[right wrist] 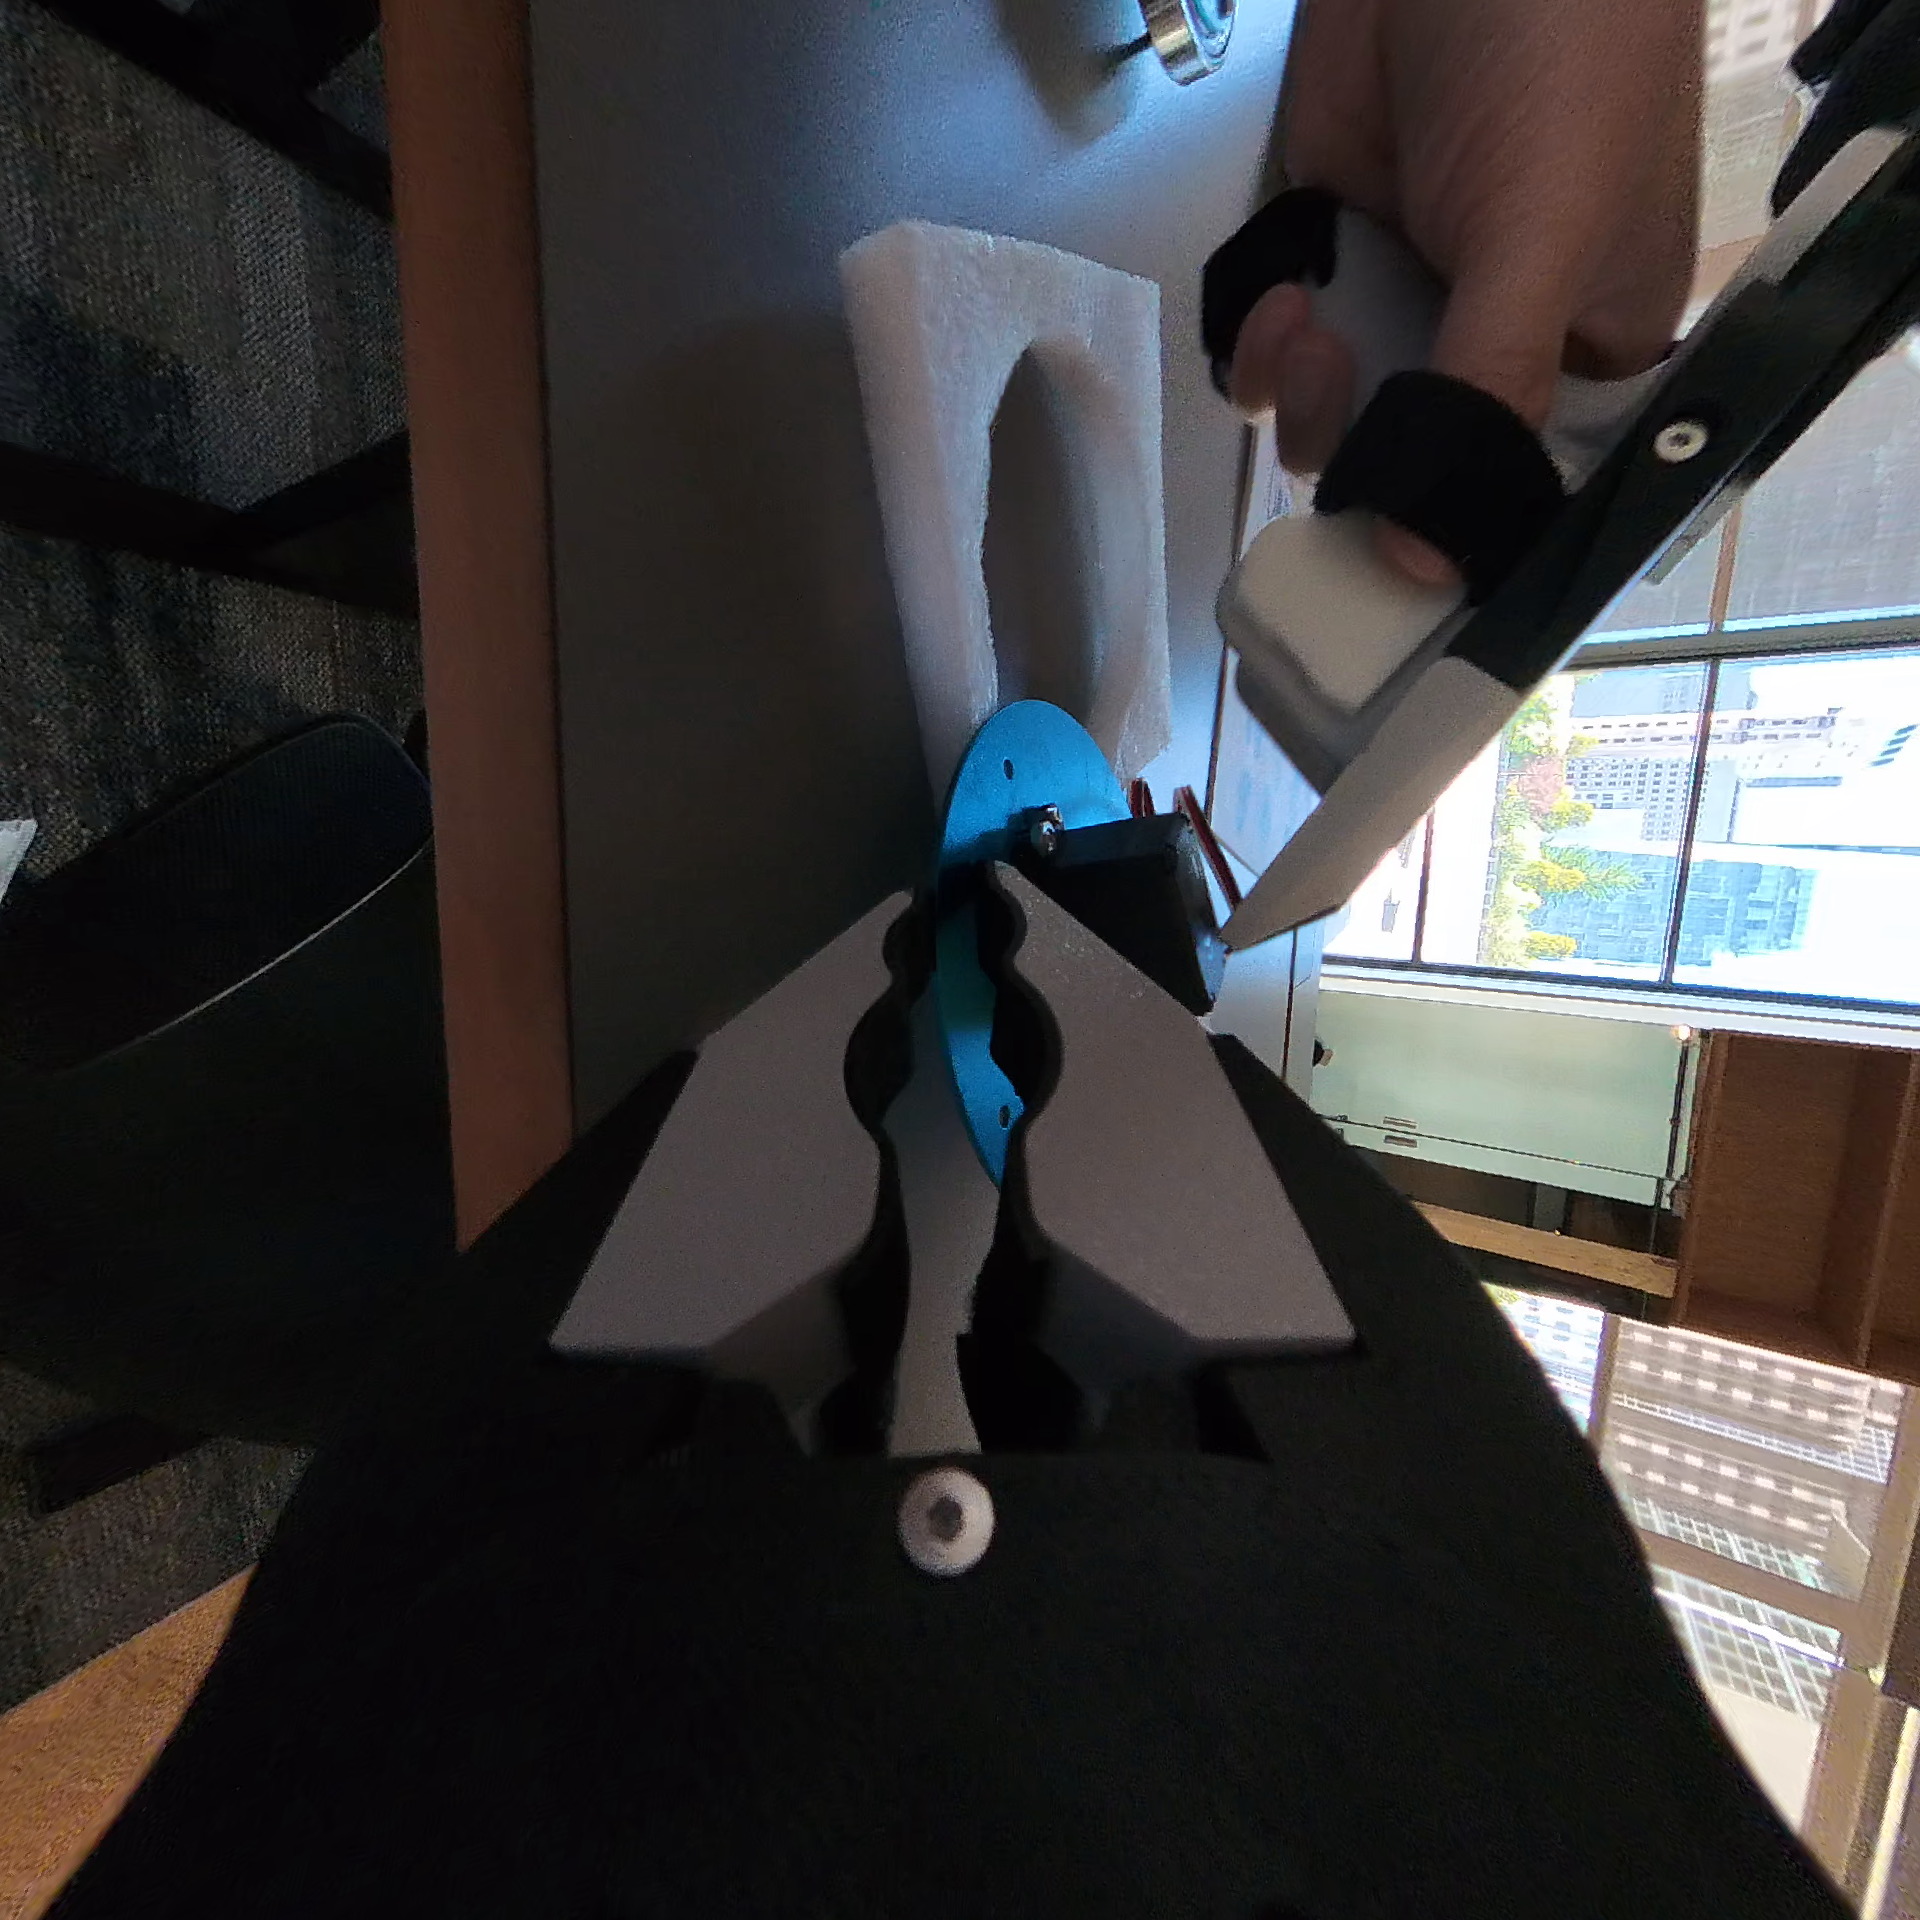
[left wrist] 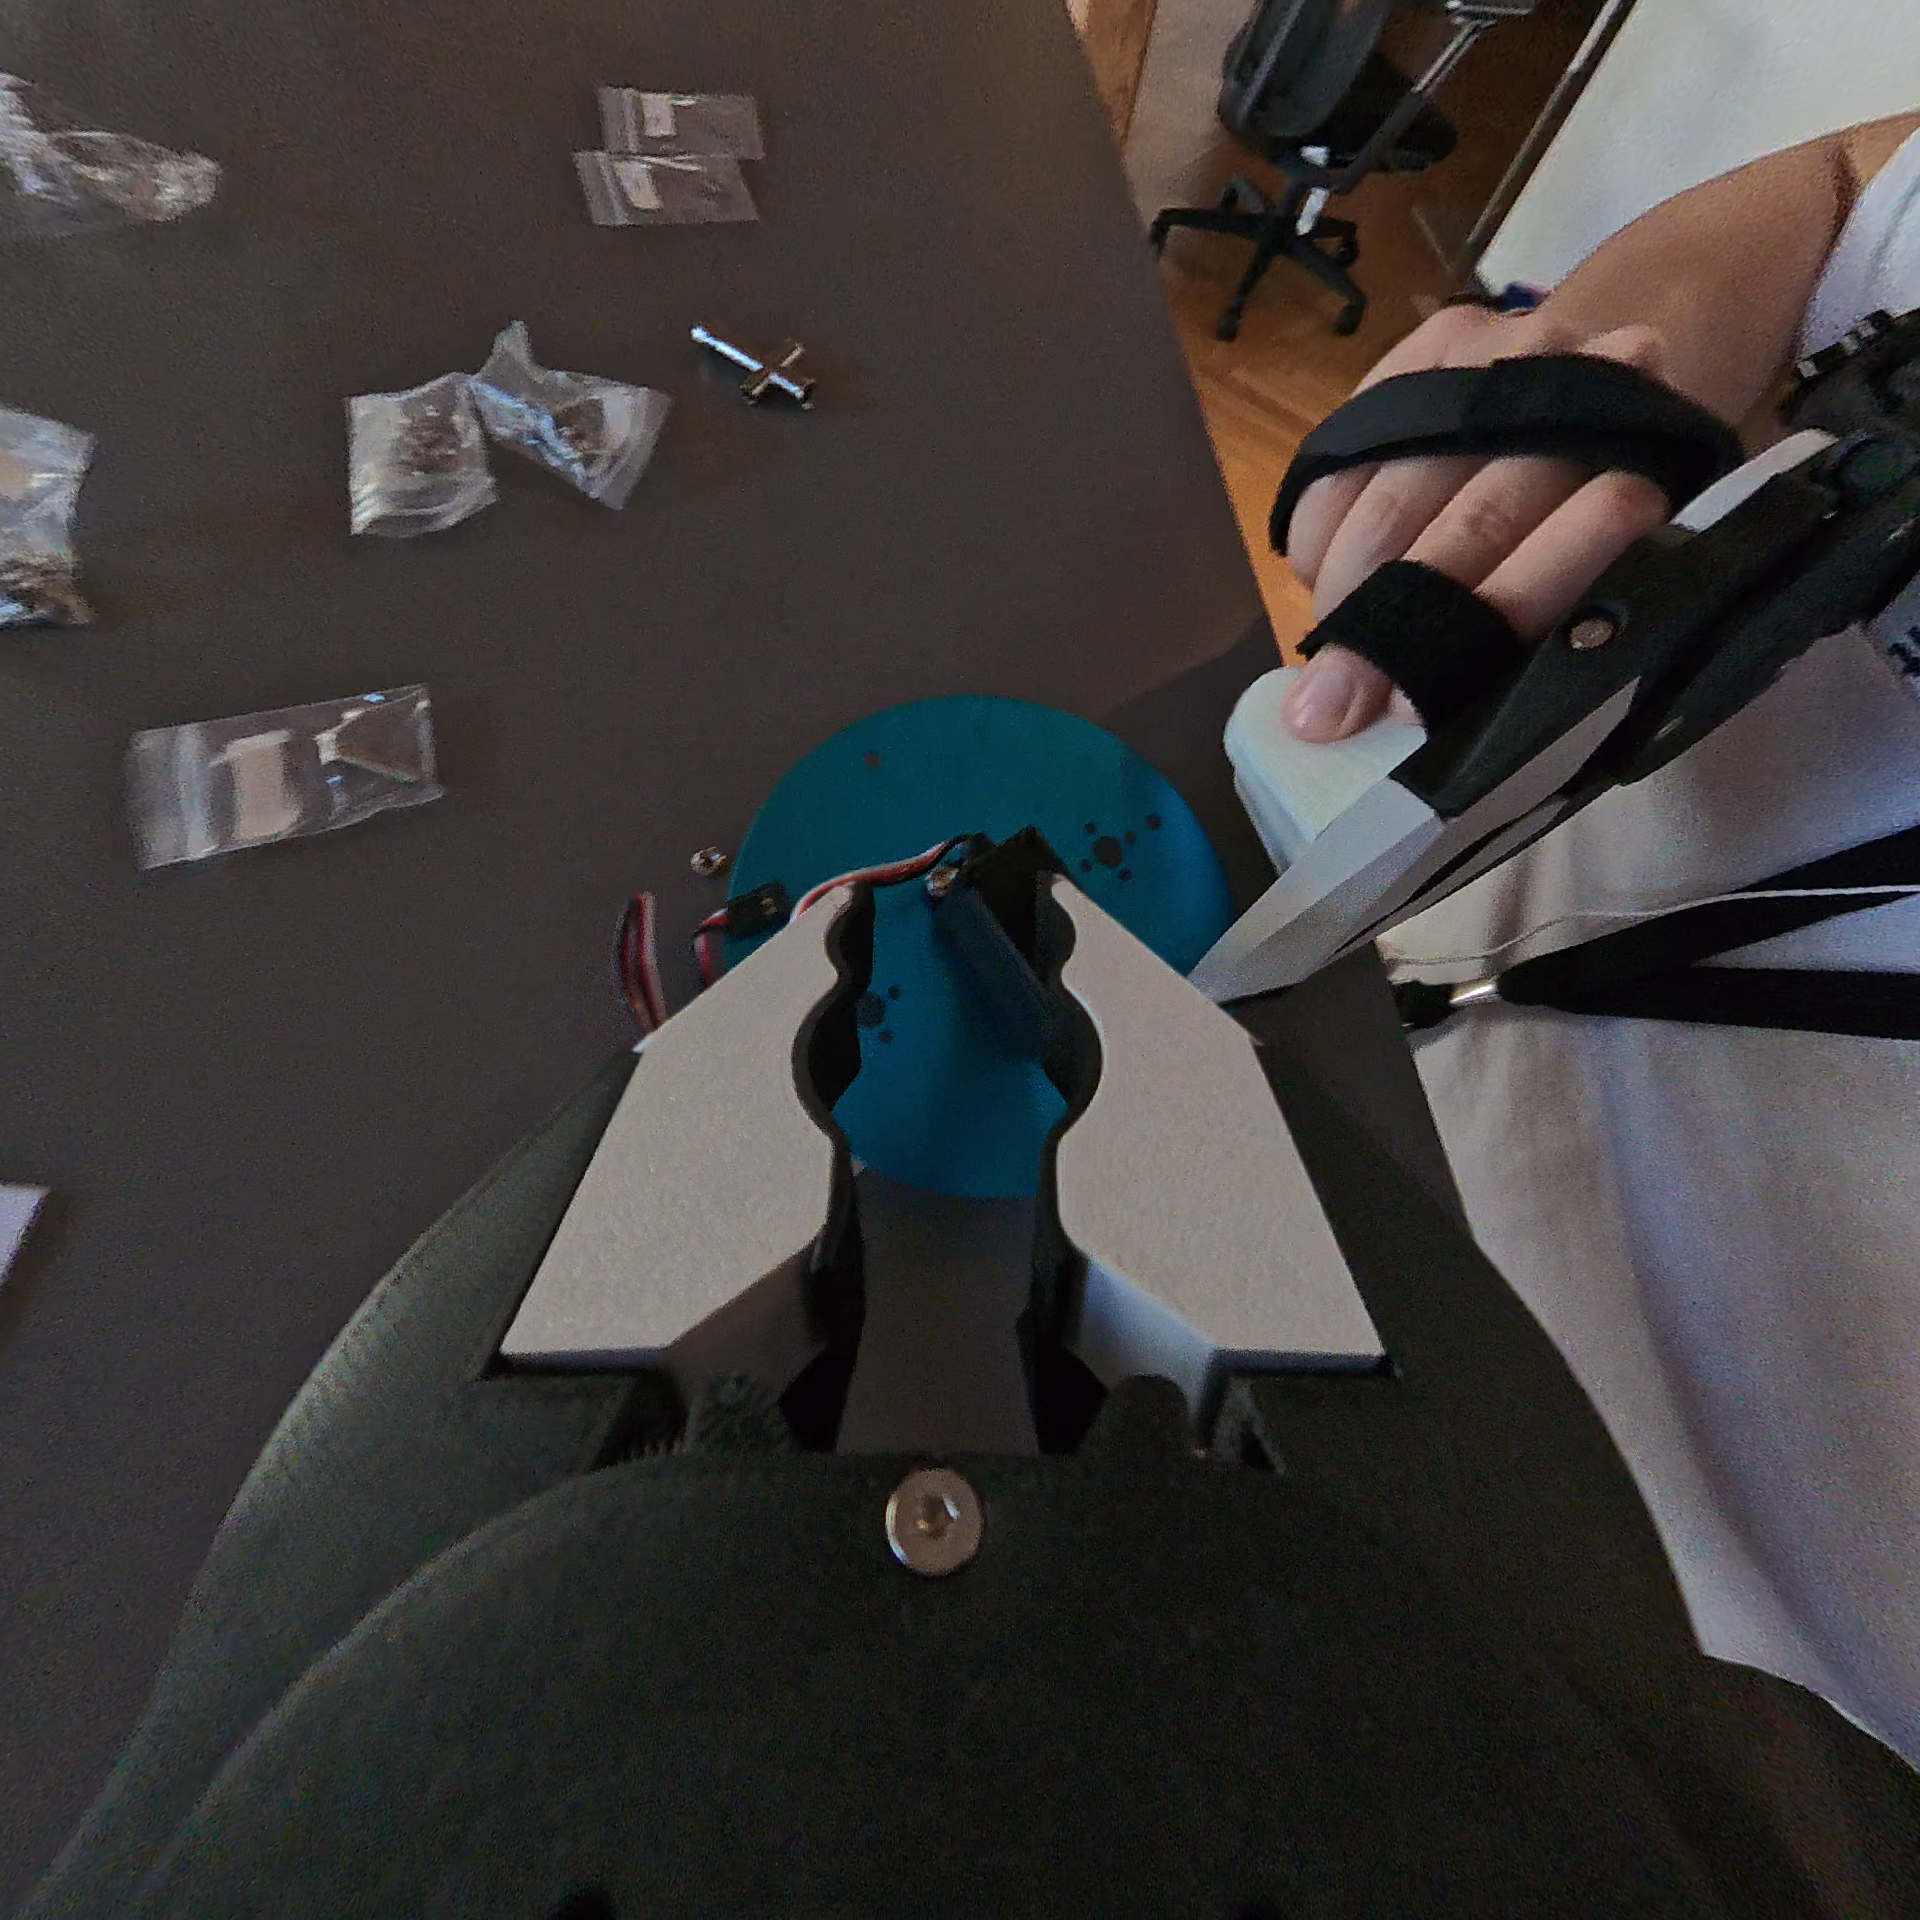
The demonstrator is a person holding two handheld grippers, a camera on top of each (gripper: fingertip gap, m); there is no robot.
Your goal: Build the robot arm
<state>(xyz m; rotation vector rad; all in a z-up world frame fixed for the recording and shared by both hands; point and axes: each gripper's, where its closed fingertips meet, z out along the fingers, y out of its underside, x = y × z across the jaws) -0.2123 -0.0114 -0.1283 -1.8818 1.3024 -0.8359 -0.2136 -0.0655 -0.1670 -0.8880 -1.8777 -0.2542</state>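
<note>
Blue disc (left wrist: 966, 769) with a black servo (left wrist: 997, 935) screwed to it sits upright near the dark table's (left wrist: 727, 582) edge in the left wrist view, where the left gripper (left wrist: 951, 914) pinches the servo between its 2 white fingers (left wrist: 717, 1143); the right gripper (left wrist: 1210, 982) slants in from the right, its tip touching the left one, strapped to a hand (left wrist: 1475, 540). Clear bags (left wrist: 281, 774) lie scattered beyond. In the right wrist view, rolled sideways, the right gripper (right wrist: 956, 883) clamps the disc's (right wrist: 1029, 758) rim edge-on, the left gripper's tip (right wrist: 1242, 935) against the servo (right wrist: 1132, 883), white foam (right wrist: 997, 468) behind.
</note>
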